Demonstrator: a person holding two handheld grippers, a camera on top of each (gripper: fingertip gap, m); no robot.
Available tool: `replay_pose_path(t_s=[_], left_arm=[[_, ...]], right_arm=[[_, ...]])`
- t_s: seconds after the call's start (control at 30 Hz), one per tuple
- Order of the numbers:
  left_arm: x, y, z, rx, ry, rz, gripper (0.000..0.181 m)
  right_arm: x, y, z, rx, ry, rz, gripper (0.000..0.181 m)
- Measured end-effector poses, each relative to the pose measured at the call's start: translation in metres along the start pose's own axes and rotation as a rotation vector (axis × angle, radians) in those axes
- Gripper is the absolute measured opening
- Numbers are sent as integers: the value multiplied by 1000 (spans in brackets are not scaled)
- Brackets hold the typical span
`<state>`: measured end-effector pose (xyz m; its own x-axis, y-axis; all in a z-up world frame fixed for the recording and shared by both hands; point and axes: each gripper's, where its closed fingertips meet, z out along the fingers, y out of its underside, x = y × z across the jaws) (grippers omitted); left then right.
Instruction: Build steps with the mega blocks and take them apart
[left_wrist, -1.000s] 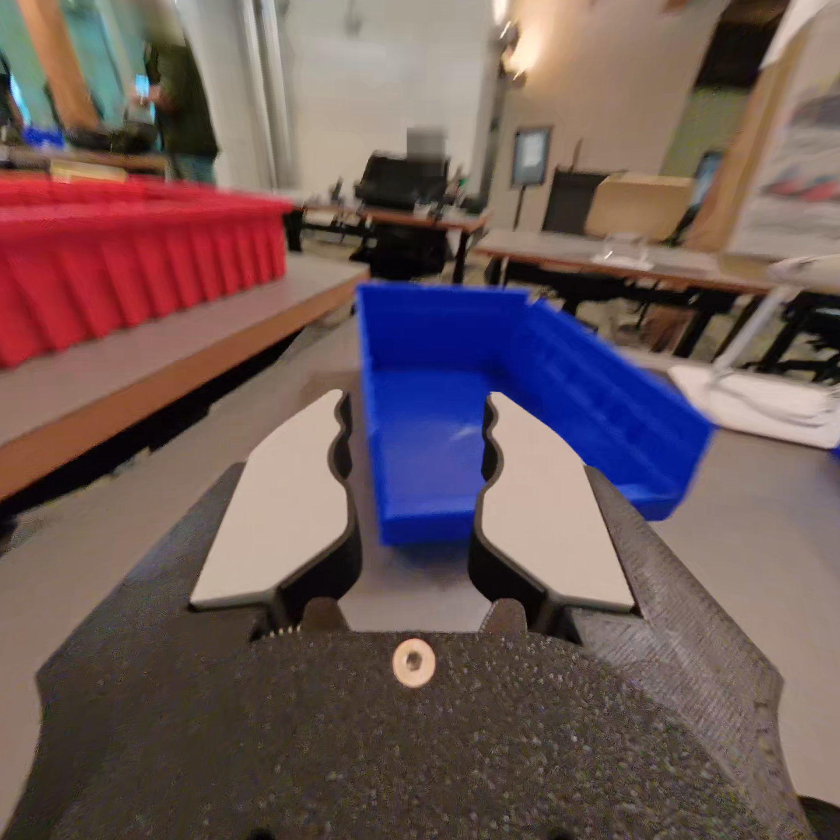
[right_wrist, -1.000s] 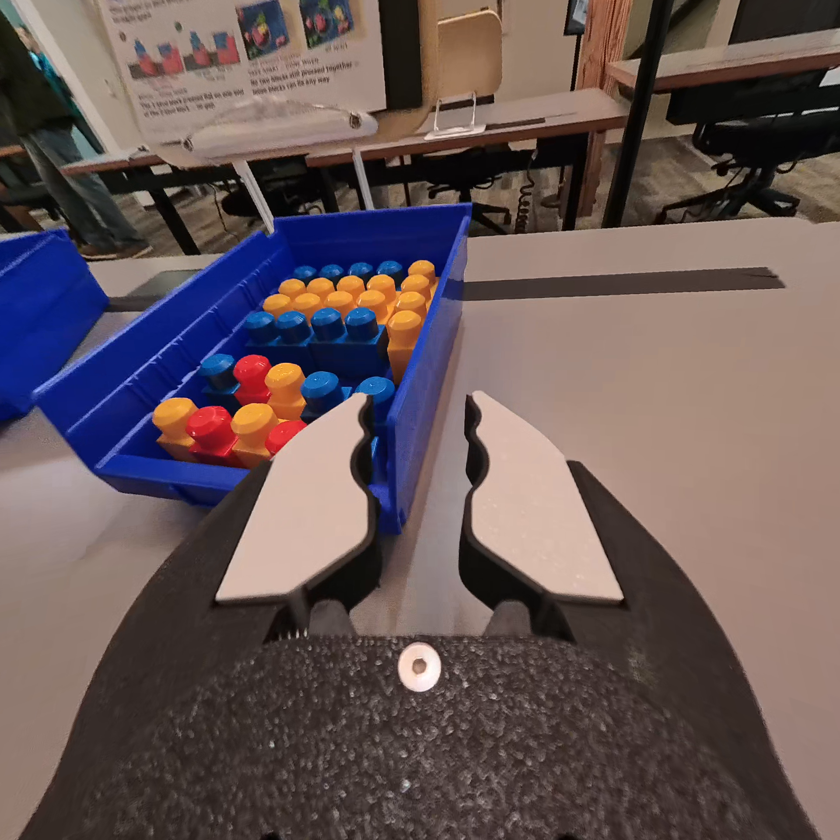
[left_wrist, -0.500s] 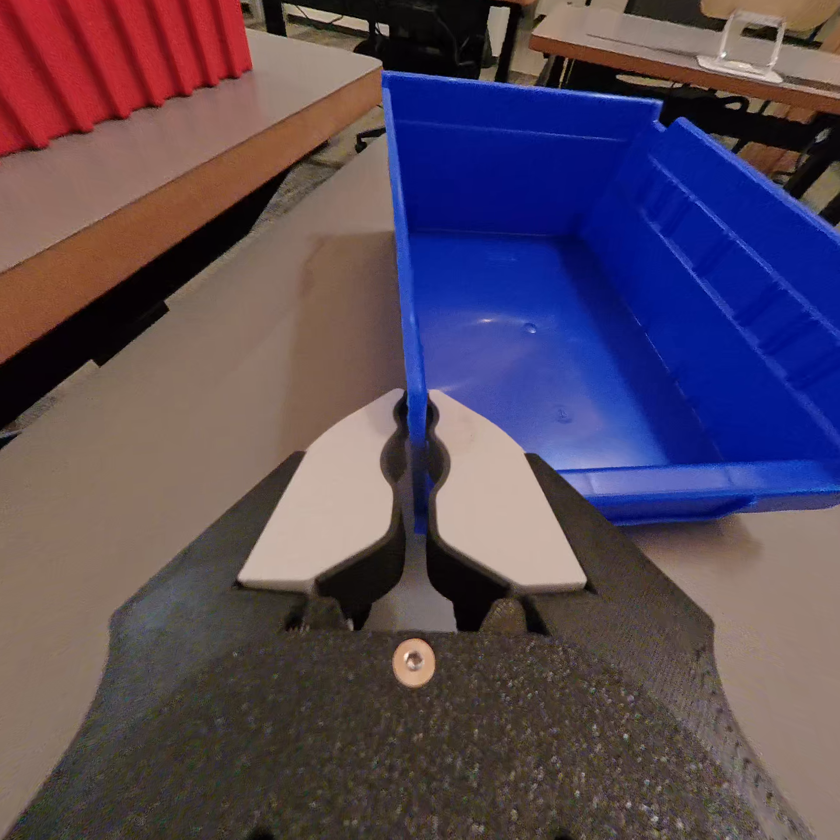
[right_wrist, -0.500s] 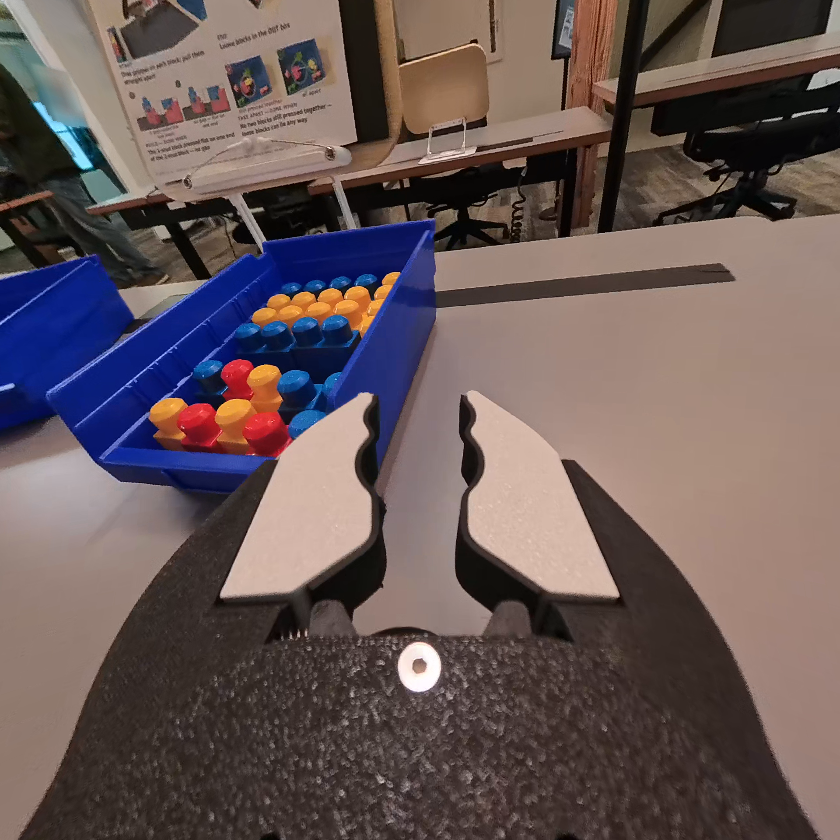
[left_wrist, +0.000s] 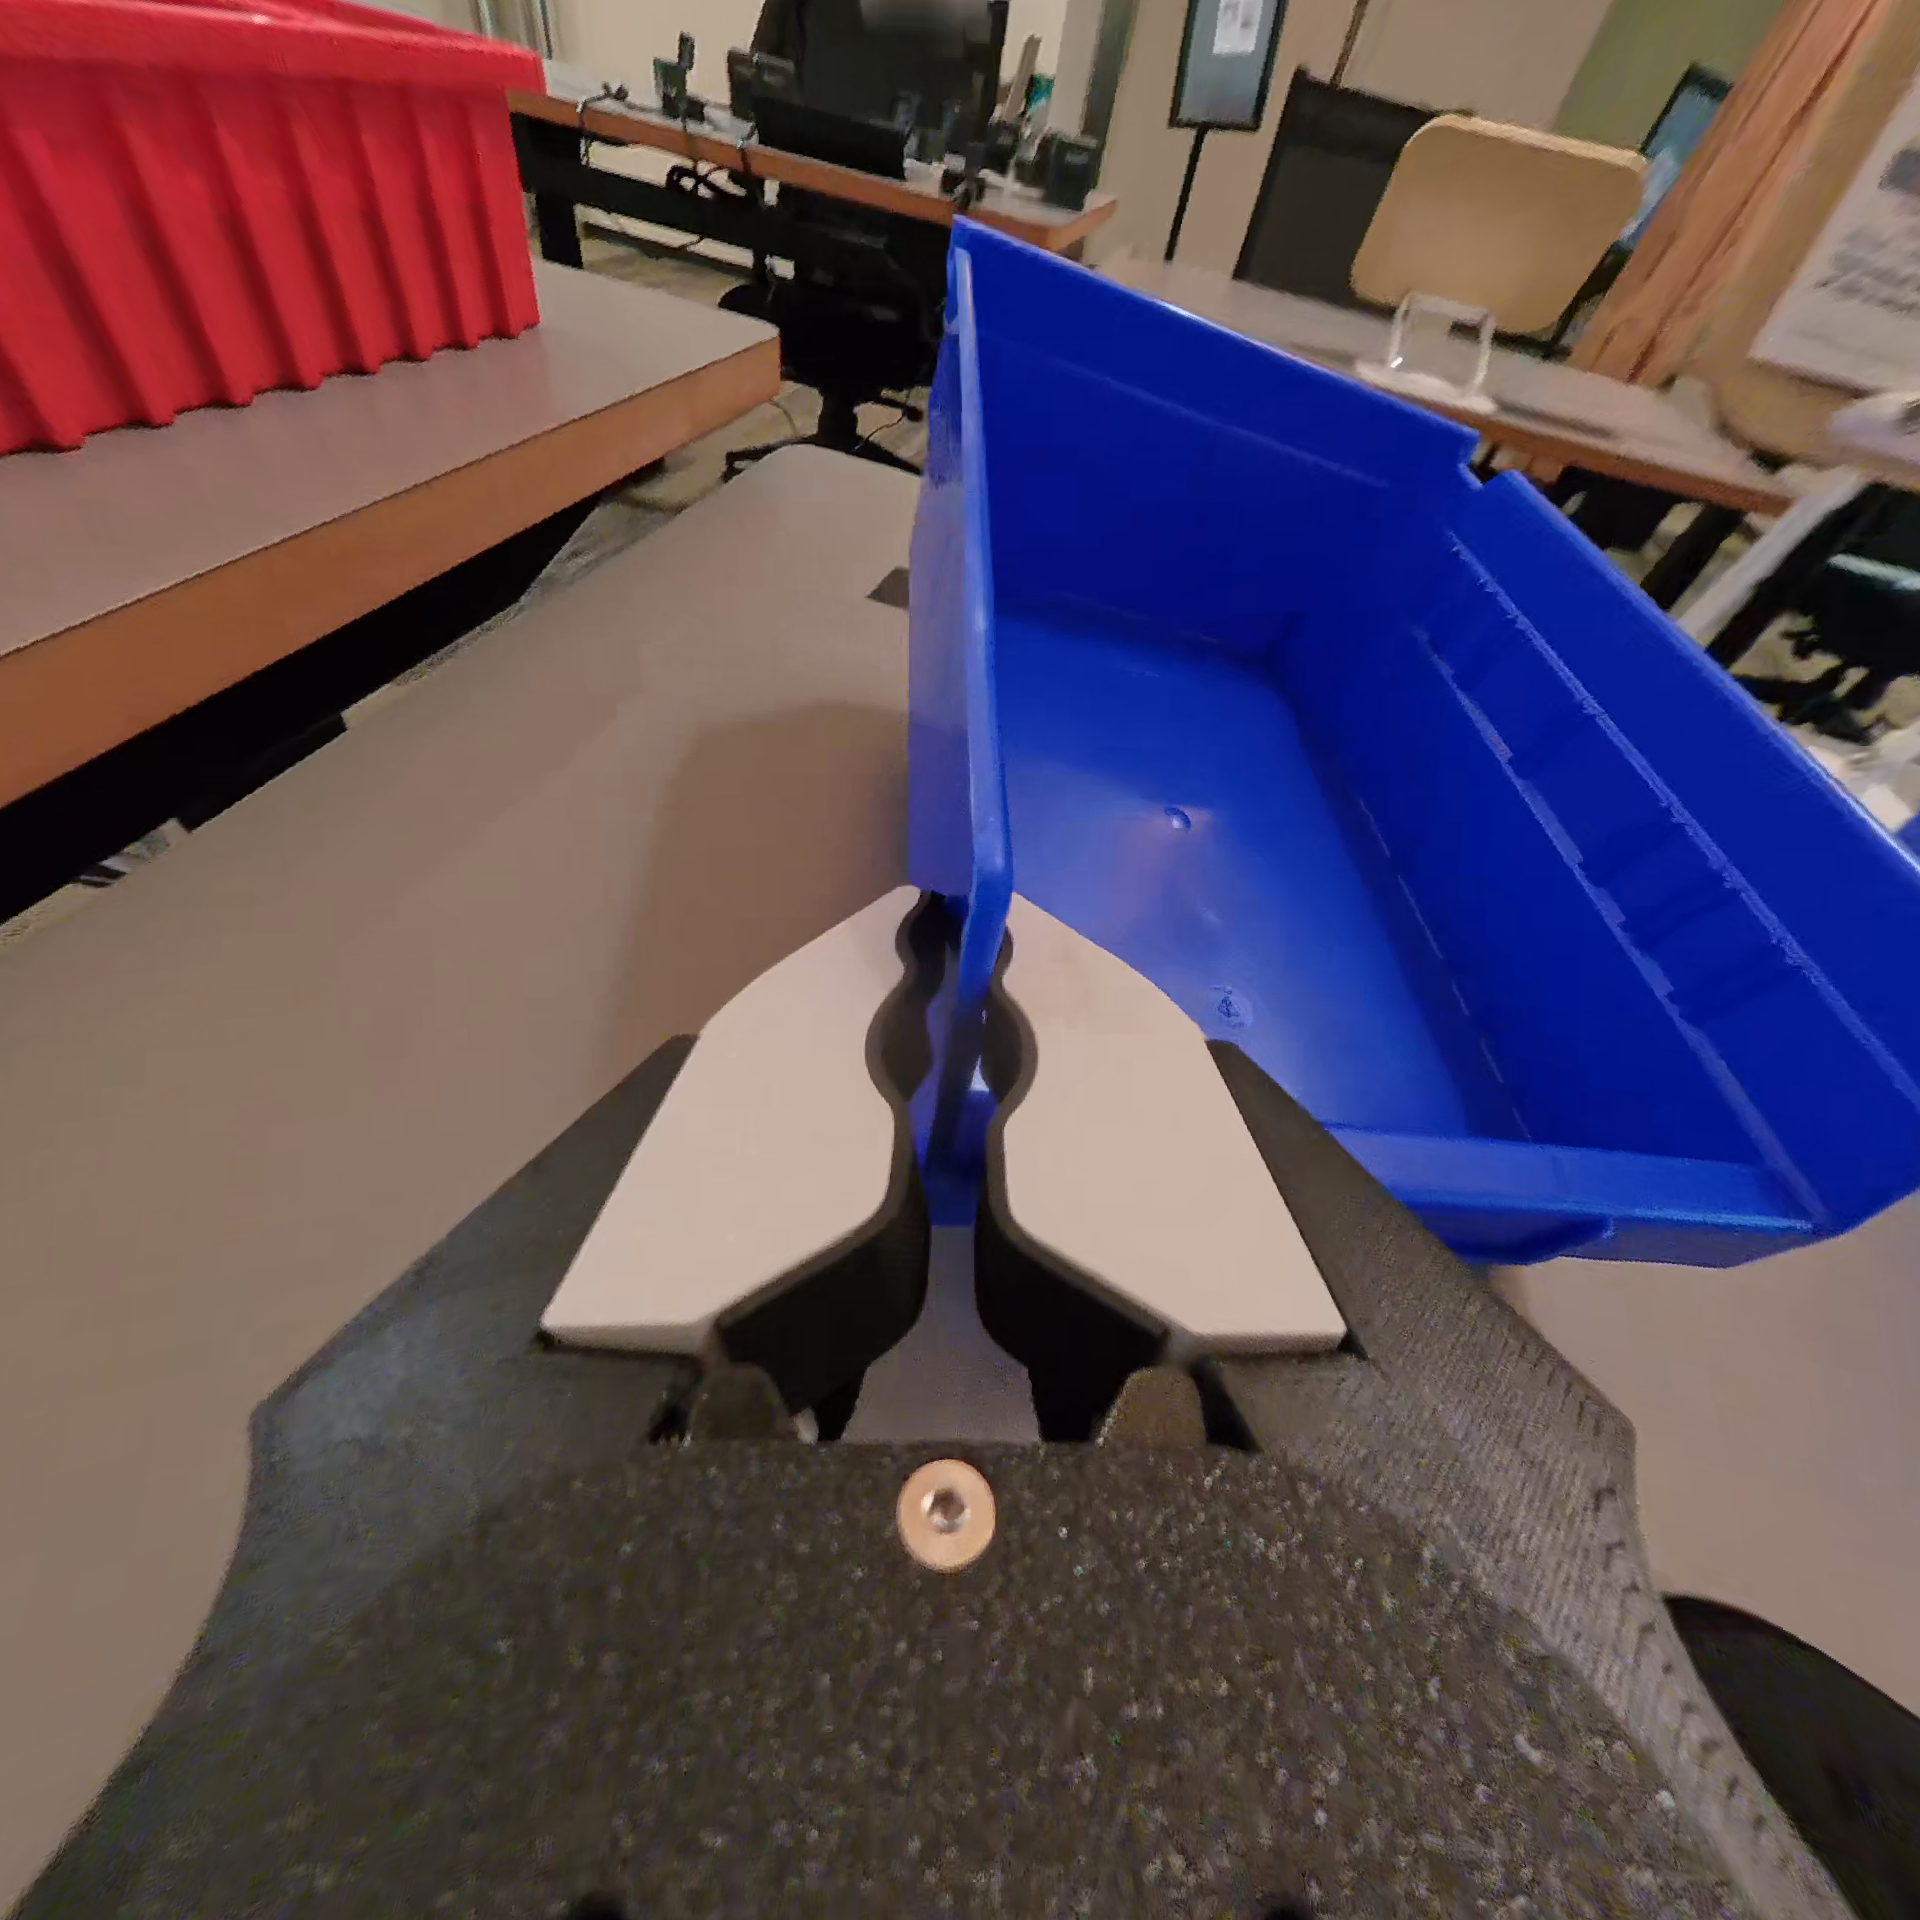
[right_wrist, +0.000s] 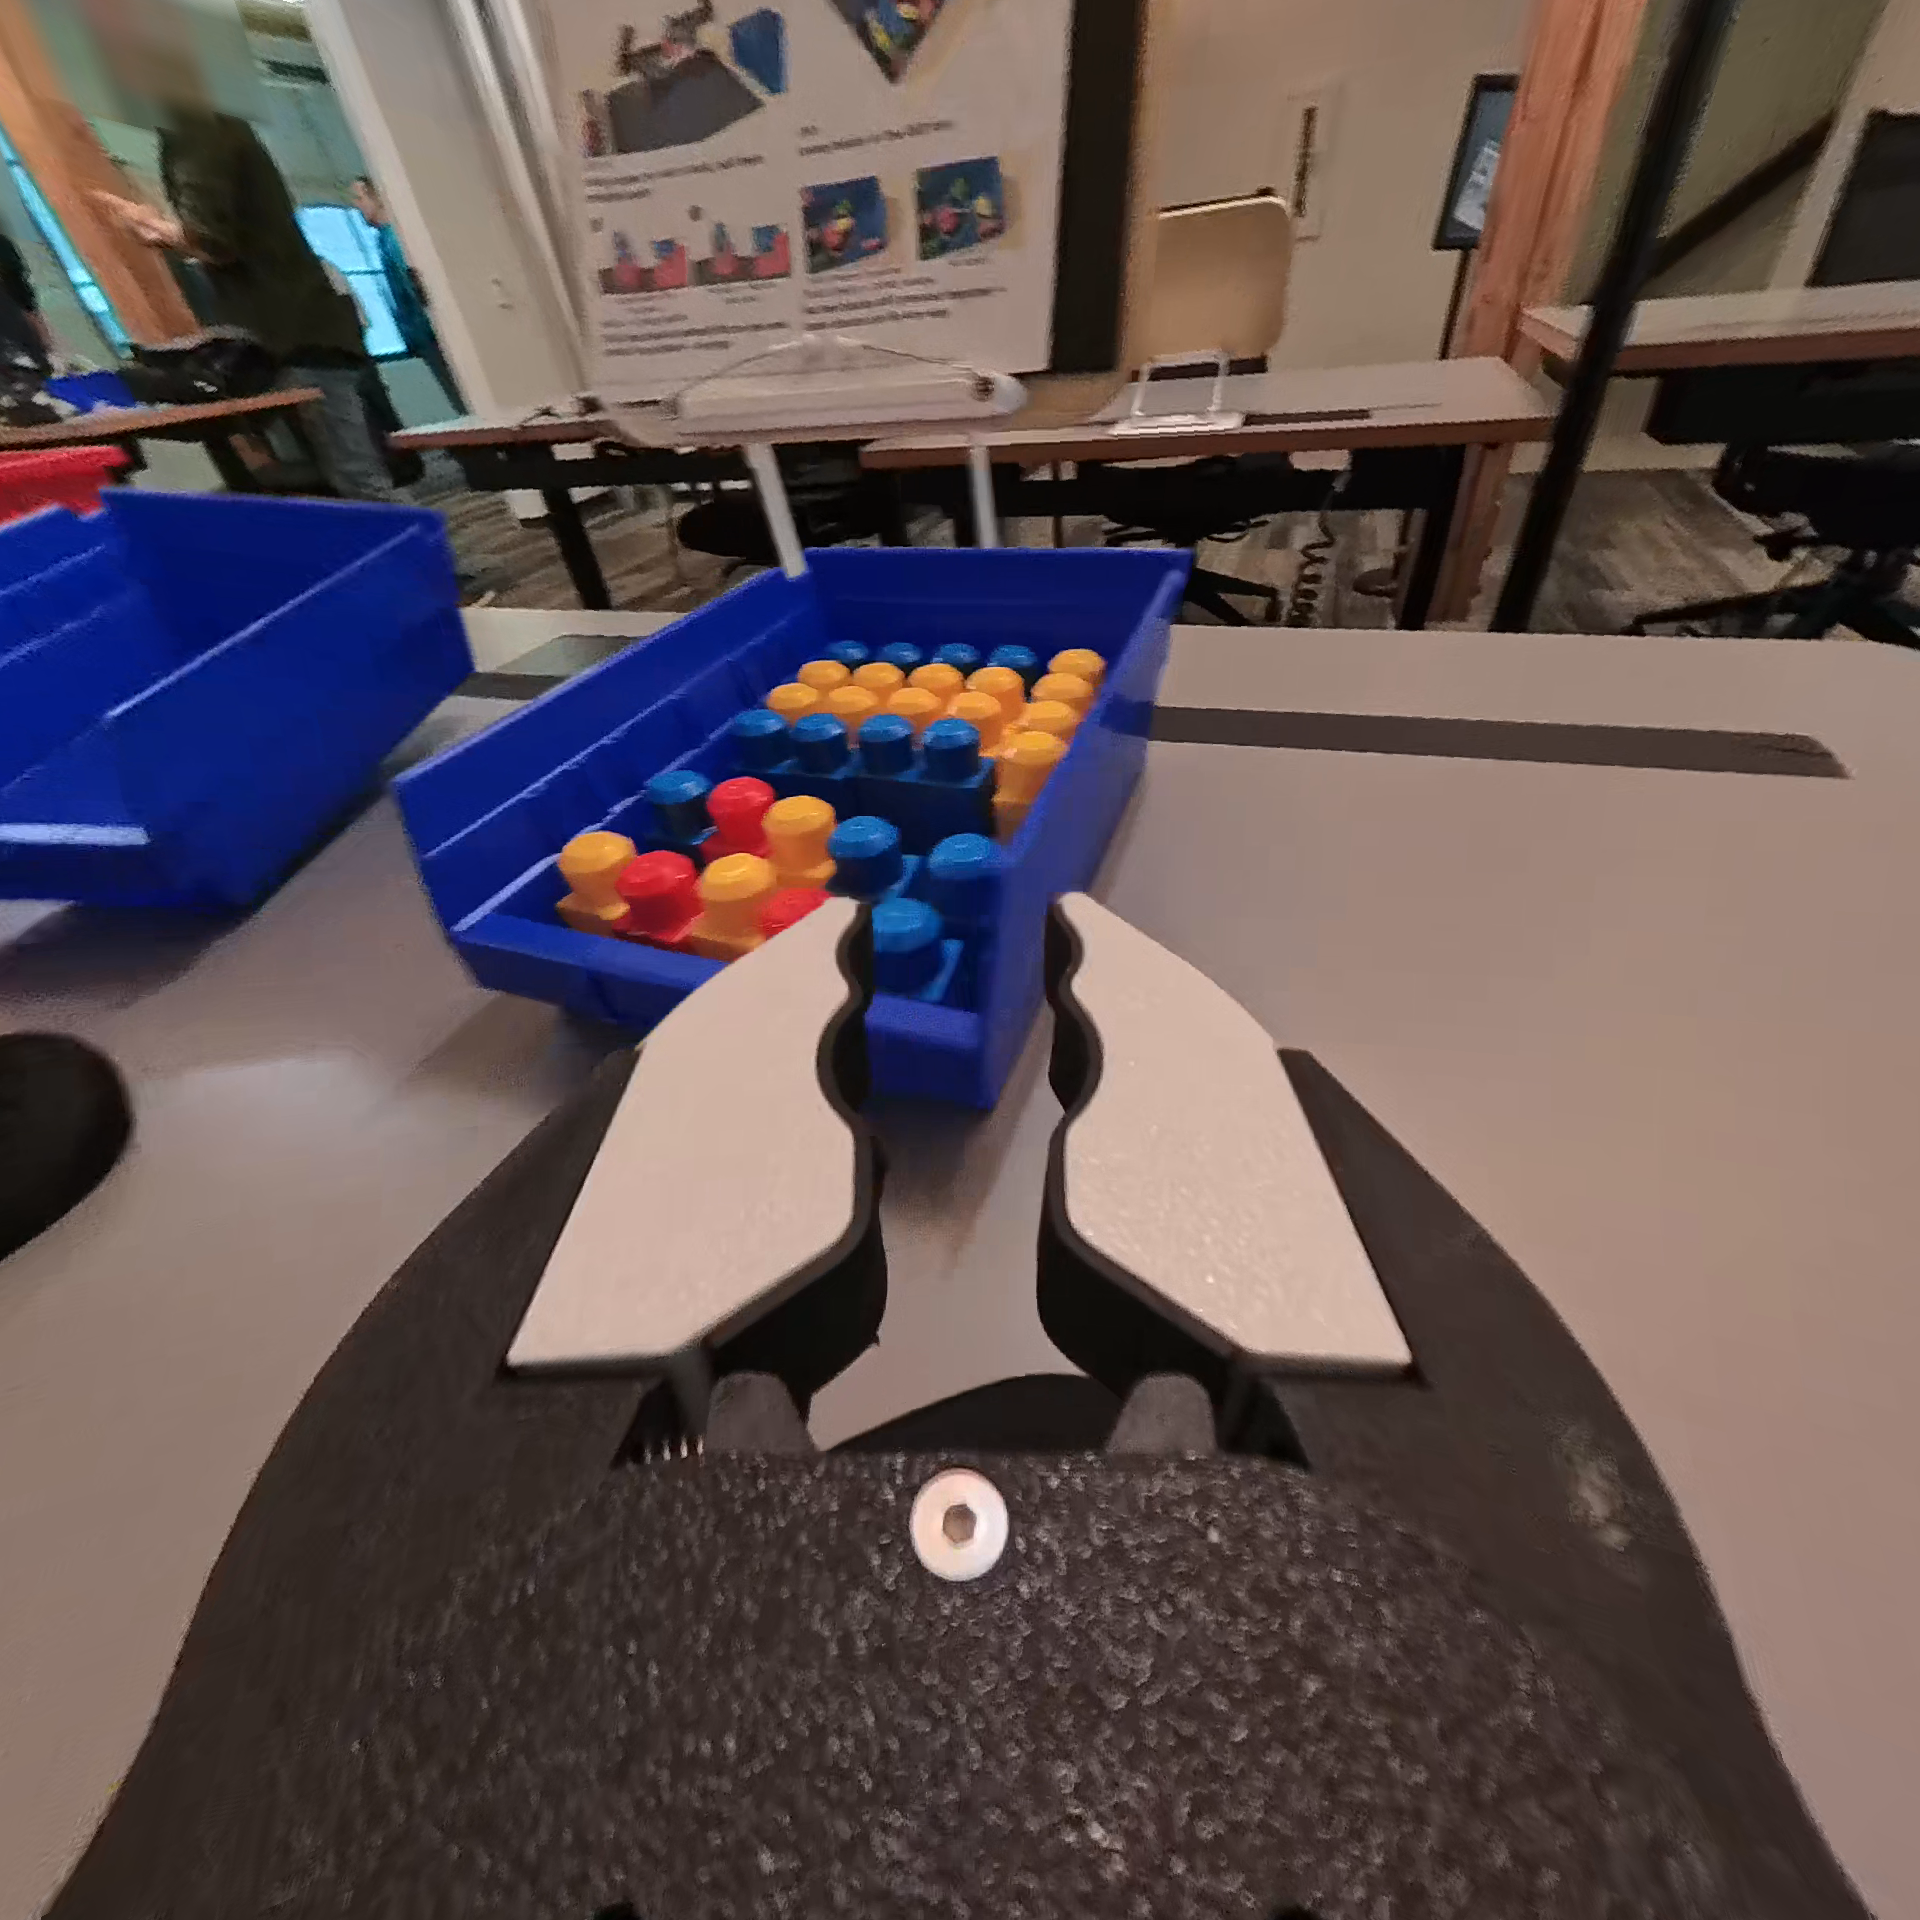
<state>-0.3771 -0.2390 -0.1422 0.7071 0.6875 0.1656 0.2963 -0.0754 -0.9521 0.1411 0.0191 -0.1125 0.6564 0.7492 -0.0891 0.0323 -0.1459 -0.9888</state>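
My left gripper (left_wrist: 961, 940) is shut on the left wall of an empty blue bin (left_wrist: 1195, 748), near its front corner, and holds the bin tilted. The same bin shows at the left in the right wrist view (right_wrist: 208, 707). A second blue bin (right_wrist: 1081, 790) on the grey table (right_wrist: 1507, 987) holds several blue, yellow and red mega blocks (right_wrist: 883, 748), studs up. My right gripper (right_wrist: 956, 935) is open and empty, just in front of that bin's near right corner, above the table.
A table with a red pleated cover (left_wrist: 239, 229) stands to the left. A white stand with an instruction poster (right_wrist: 831, 384) is behind the block bin. A black tape strip (right_wrist: 1486, 743) crosses the table. Desks, chairs and people are in the background. Left tips to right tips: about 60 cm.
My left gripper closed on the empty bin's left wall and tipped the bin up. My right gripper drew back from the block bin, then shifted so the bin's corner sits between its fingers.
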Motion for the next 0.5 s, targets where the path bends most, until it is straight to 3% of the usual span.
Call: replay_pose_path(t_s=[0.27,0.4,0.5], left_arm=[[66,-35,-53,154,152,-13,6],[124,-53,-73,219,262,-26,6],[171,-56,-83,241,347,-38,6]], right_arm=[[-112,12,5,-14,-240,-37,37],[-175,-7,12,57,-332,-21,61],[-201,-27,20,132,-330,-31,71]])
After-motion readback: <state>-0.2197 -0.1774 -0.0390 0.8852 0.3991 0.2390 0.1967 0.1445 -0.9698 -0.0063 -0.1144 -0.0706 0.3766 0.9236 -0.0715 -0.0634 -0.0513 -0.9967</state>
